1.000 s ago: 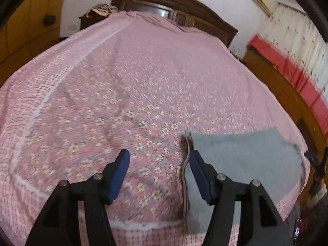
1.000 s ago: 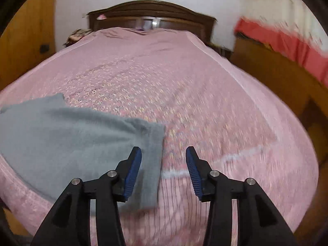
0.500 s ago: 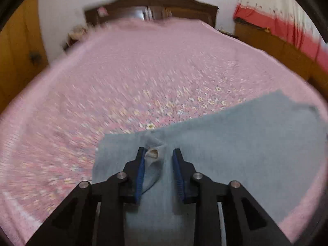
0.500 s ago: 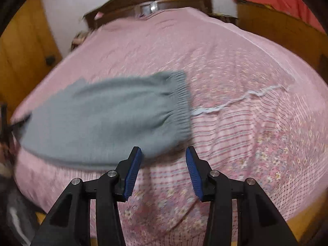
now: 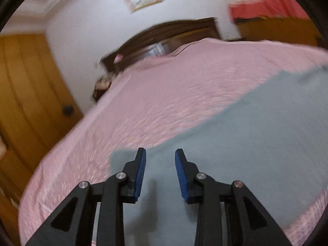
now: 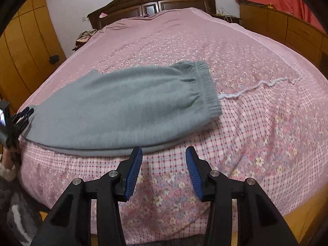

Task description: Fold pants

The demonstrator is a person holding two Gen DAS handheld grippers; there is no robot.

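Note:
Grey pants point(image 6: 123, 106) lie flat across the near end of a pink flowered bed point(image 6: 246, 61), the elastic waistband point(image 6: 207, 88) at their right end. My right gripper point(image 6: 164, 155) stands open over the bedspread, just short of the pants' near edge, with nothing between its fingers. In the left wrist view, blurred and tilted, my left gripper point(image 5: 160, 157) hangs over the pants point(image 5: 256, 143) near their left end. Its jaws are opening and no cloth is between the pads. The right wrist view shows the left gripper point(image 6: 22, 112) at the pants' left end, held by a hand.
A dark wooden headboard point(image 6: 153, 2) stands at the far end of the bed. Wooden wardrobe doors point(image 6: 24, 51) line the left side and a wooden dresser point(image 6: 287, 28) the right. A white lace seam point(image 6: 256, 86) crosses the bedspread right of the waistband.
Half a second ago the left pads pinched a fold of grey cloth; now the gap is empty and that view has rolled. The right gripper sank slightly towards the bed's edge.

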